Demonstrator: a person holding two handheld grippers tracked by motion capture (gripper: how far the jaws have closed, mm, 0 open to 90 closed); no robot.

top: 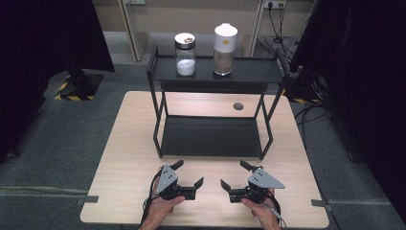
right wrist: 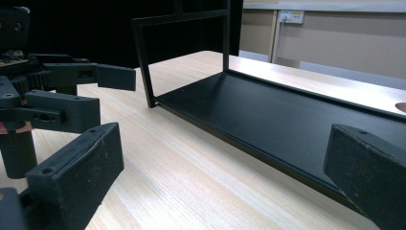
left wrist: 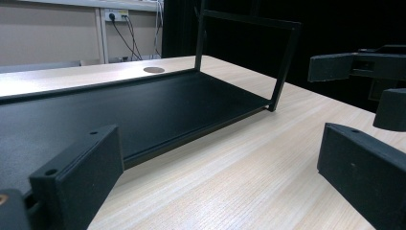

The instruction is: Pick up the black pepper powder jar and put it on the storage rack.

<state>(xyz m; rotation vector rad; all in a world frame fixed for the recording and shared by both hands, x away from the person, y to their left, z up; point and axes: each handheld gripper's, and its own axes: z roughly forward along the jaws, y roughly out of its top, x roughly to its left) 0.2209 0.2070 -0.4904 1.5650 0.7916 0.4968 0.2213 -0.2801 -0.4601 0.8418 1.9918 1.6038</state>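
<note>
I hold both tools low over the near edge of the table (top: pixel 134 143). The left gripper (top: pixel 188 173) and the right gripper (top: pixel 233 173) face each other at 6 o'clock, each with its jaws spread wide and nothing between them.

Nearest thing ahead: the black shelf rack (top: pixel 213 136), standing at 12 o'clock from my grippers, near them but apart. Its lower tray (left wrist: pixel 143 103) lies flat just above the tabletop; thin square posts carry an upper tray (top: pixel 253 72). The finish is matte black and looks like smooth metal.

On the upper tray stand two jars, well apart from the grippers: a clear jar (top: pixel 185 54) with a dark lid, part filled with white grains, at 11 o'clock, and a taller white-capped jar (top: pixel 224 49) with brownish contents, at 12 o'clock.

Hazards, in my judgement:
- Reaching up for a jar, a forearm or jaw may strike the rack frame and shake it.
- The jars look smooth and top-heavy; an off-centre grip may tip one off the tray.
- The grippers sit close together; their jaw tips may collide when they turn inward.
</note>
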